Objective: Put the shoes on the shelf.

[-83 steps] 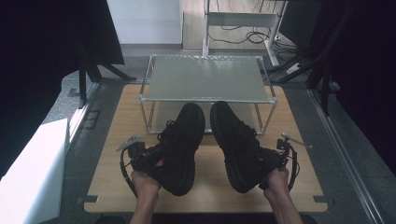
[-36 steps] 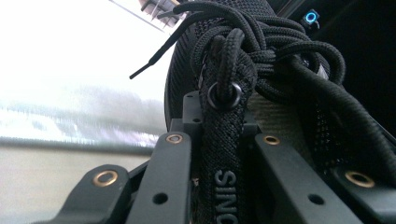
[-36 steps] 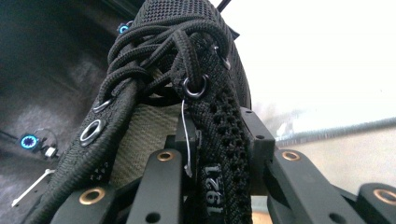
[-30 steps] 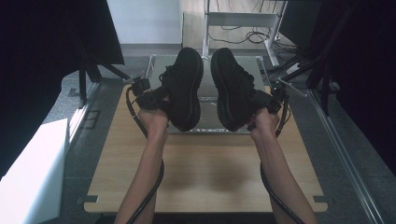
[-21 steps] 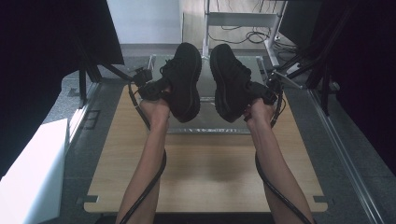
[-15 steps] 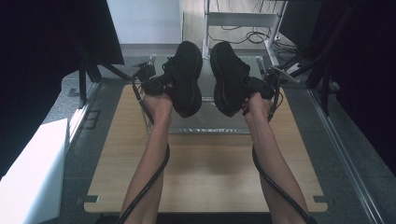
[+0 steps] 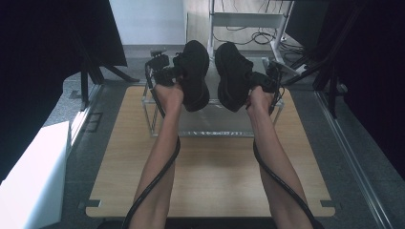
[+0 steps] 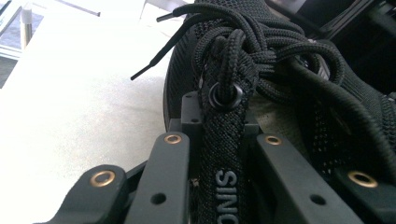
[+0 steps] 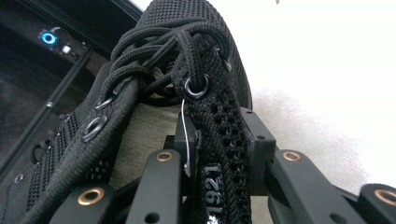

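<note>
Matt black knit cloth shoes (image 7: 195, 74) with woven laces (image 8: 261, 51), metal eyelets; tongs (image 8: 219, 154) matt black plastic; pale wood-grain desk (image 7: 210, 176) beneath.

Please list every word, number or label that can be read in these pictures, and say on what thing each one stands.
"SINC", its end cut off by the picture's edge: on the collar strip of the left shoe, clamped in the left gripper.
"1921": on the collar strip of the right shoe, clamped in the right gripper.
High view: no text readable.
</note>
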`<action>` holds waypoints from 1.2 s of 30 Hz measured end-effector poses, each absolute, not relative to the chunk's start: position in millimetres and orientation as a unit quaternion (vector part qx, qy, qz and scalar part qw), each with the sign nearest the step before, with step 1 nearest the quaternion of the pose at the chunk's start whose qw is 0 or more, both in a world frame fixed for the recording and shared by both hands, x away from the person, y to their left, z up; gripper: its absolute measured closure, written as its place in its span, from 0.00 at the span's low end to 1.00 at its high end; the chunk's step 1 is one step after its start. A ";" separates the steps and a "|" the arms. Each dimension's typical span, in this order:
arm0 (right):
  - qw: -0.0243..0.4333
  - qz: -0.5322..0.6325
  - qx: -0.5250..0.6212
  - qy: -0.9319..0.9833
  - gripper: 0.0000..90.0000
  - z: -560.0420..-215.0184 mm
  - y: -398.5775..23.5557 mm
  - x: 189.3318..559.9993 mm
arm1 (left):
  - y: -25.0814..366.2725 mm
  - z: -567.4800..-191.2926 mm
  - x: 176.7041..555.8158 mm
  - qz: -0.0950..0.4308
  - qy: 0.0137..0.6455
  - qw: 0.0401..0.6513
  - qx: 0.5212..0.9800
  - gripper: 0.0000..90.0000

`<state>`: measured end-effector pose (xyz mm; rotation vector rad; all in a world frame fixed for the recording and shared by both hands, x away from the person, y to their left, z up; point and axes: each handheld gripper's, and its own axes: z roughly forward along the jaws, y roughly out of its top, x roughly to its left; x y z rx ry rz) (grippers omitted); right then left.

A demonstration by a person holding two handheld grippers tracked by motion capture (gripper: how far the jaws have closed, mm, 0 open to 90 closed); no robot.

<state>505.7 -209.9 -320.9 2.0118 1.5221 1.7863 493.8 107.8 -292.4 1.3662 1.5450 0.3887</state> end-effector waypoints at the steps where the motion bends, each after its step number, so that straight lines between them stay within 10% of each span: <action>1: 0.030 0.575 0.651 0.495 0.81 -319.9 -208.8 506.2 | 105.4 -290.5 495.2 0.171 0.638 0.492 0.567 0.89; 36: 0.084 0.552 0.631 0.539 0.60 -314.0 -175.9 517.6 | 83.5 -295.8 522.6 0.167 0.605 0.451 0.634 0.78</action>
